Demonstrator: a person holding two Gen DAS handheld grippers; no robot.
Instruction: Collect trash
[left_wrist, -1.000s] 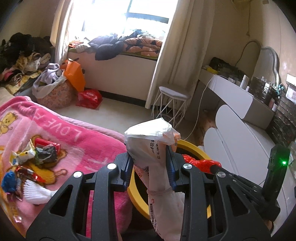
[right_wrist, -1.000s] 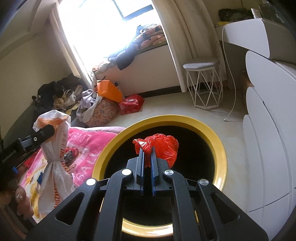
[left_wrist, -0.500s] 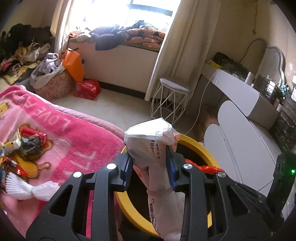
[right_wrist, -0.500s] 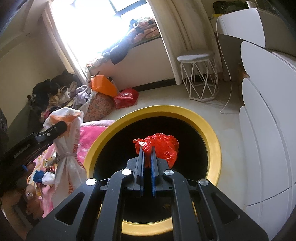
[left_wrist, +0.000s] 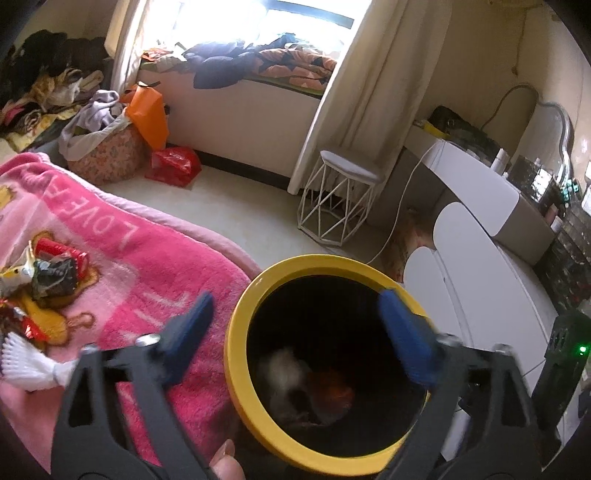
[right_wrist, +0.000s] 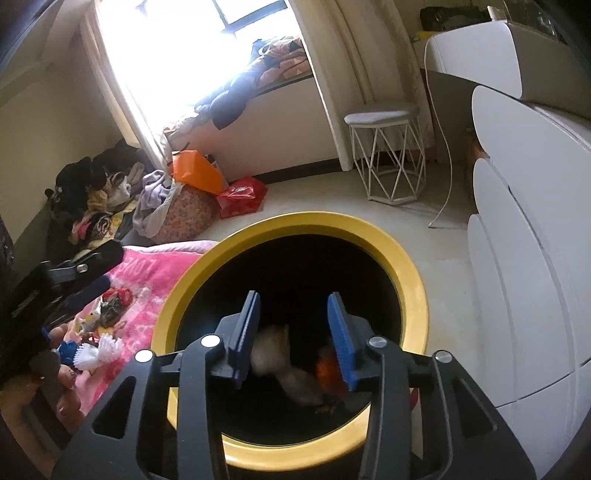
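Trash remains on the pink blanket (left_wrist: 147, 266), left of the left hand-held gripper (left_wrist: 295, 328), whose jaws are opening, emptied. Both released bags (right_wrist: 284, 365) are seen inside the yellow bin (right_wrist: 413, 280), below the opening right hand-held gripper (right_wrist: 293, 339).

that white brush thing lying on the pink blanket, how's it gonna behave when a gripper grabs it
The white brush looks small and plastic, so probably light. Its fanned bristles would likely bend under the pads, so the narrow waist is the safer grip. It lies on the soft pink blanket, which may sink and let it shift when pushed; rolling seems unlikely.
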